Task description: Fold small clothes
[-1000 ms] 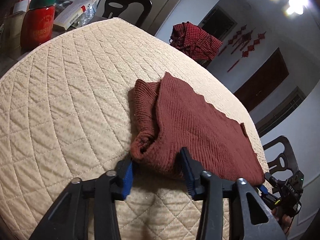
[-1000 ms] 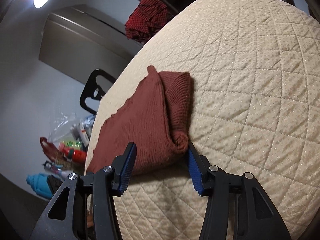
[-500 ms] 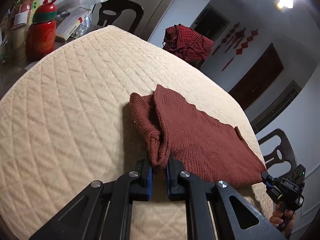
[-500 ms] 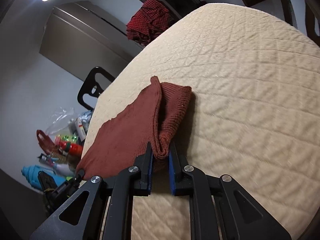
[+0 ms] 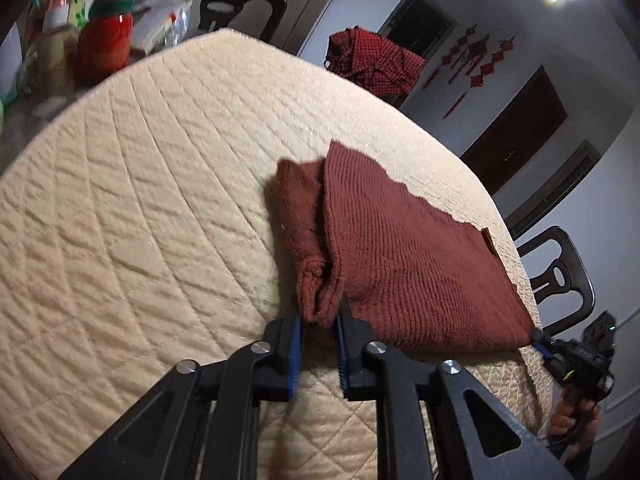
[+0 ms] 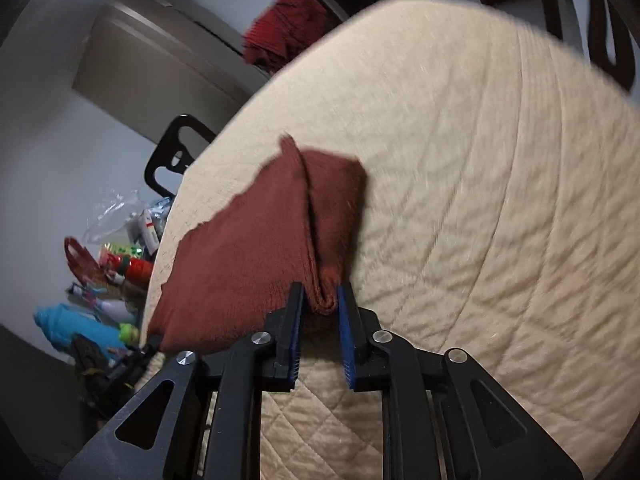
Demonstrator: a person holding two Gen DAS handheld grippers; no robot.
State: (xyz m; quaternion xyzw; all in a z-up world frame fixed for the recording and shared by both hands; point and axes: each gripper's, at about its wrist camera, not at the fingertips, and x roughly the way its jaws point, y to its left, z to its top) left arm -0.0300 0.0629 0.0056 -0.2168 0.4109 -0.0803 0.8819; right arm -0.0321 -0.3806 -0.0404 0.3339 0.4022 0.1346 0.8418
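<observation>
A rust-brown knitted sweater (image 5: pixel 400 260) lies folded on the cream quilted table cover (image 5: pixel 140 200). My left gripper (image 5: pixel 320 320) pinches its near left corner, where the bunched knit fills the gap between the blue pads. The jaws are opening slightly. My right gripper (image 6: pixel 322 300) holds the near right corner of the sweater (image 6: pixel 248 248) the same way, its jaws also easing apart with cloth between them. The near edge hangs taut between both grips. The right gripper (image 5: pixel 540 340) shows at the sweater's far corner in the left wrist view.
A red plaid garment (image 5: pixel 372 60) lies past the table's far edge. Dark chairs (image 5: pixel 560 276) (image 5: pixel 240 12) stand around the table. A red reindeer bottle (image 5: pixel 106 40), bags and packets crowd the side beyond the cover (image 6: pixel 480 200). A hand (image 5: pixel 572 420) holds the right gripper.
Both grippers stood open astride the sweater's near corners, then closed on them. They have since pulled back a little, lifting the near edge off the cover.
</observation>
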